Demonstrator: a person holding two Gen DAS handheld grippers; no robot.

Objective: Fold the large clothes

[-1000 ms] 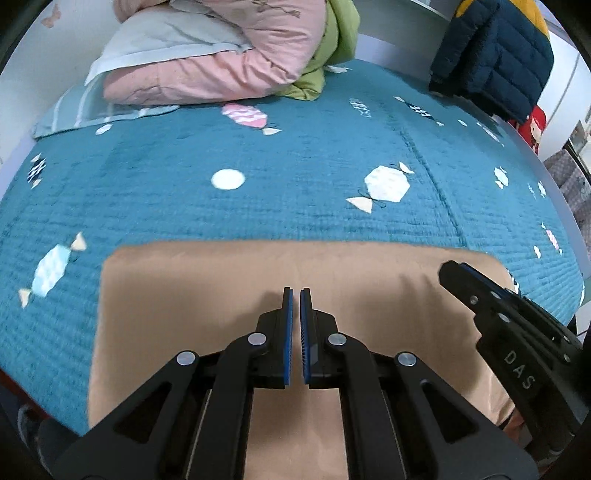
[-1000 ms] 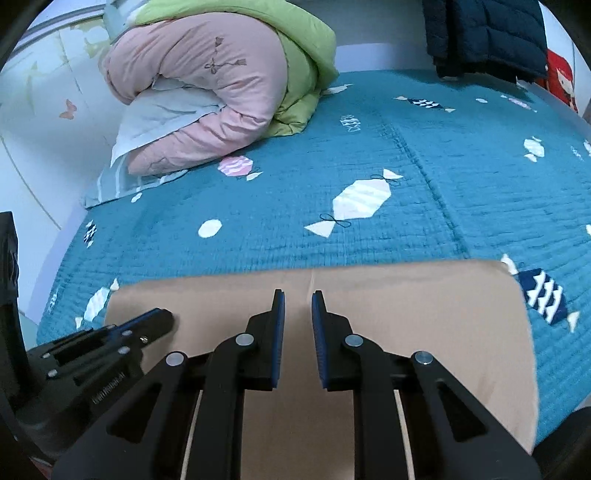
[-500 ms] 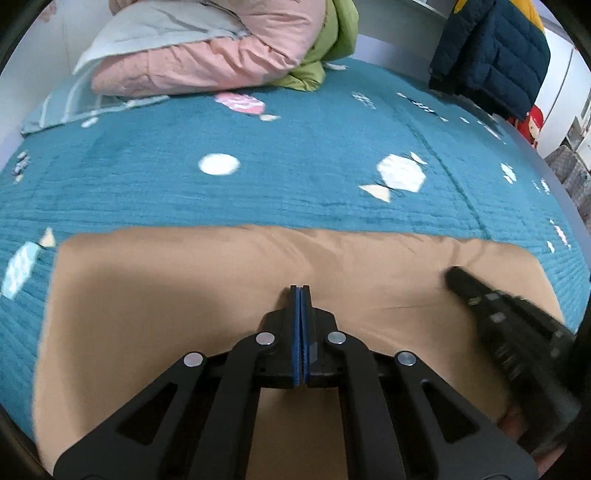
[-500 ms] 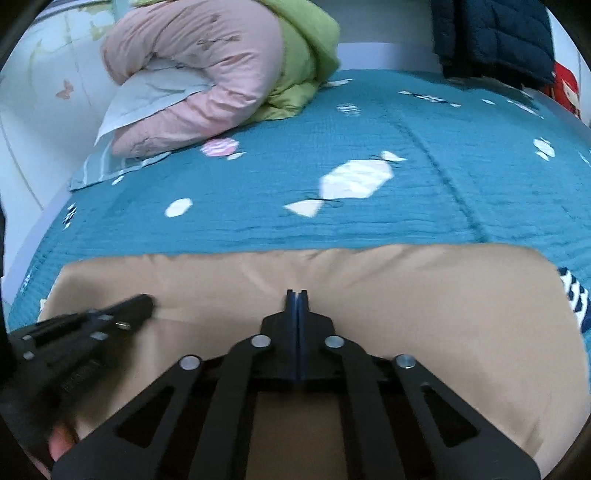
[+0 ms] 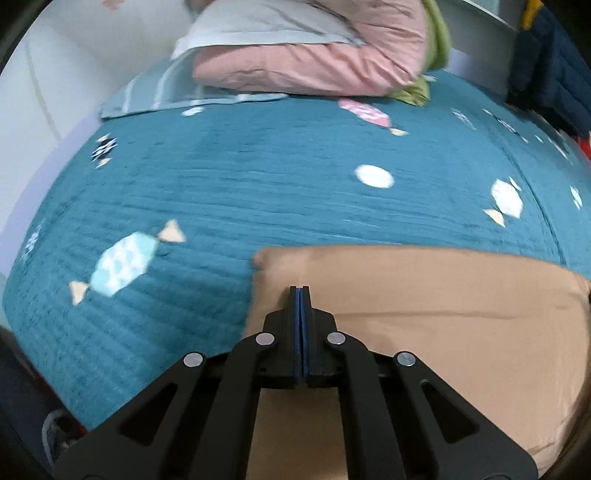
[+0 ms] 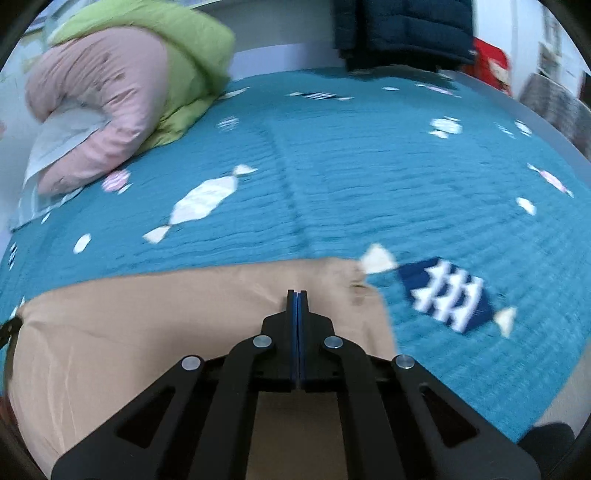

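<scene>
The left claw (image 5: 300, 291) is clenched over the tan cloth (image 5: 443, 295) near its ten-o'clock corner. The right claw (image 6: 297, 295) is clenched near its two-o'clock corner, on the teal bed (image 6: 369, 166).

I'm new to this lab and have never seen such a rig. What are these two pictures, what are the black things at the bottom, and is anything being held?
Each picture comes from a camera on a hand-held gripper, looking along its two fingers. One shows the left gripper, the other the right gripper; a person carries both. Under them lies a tan garment on a teal bedspread. Behind it are pink and green bedding and a dark jacket. Both grippers are shut, each near a corner of the garment. Whether they pinch cloth, the pictures do not show.
</scene>
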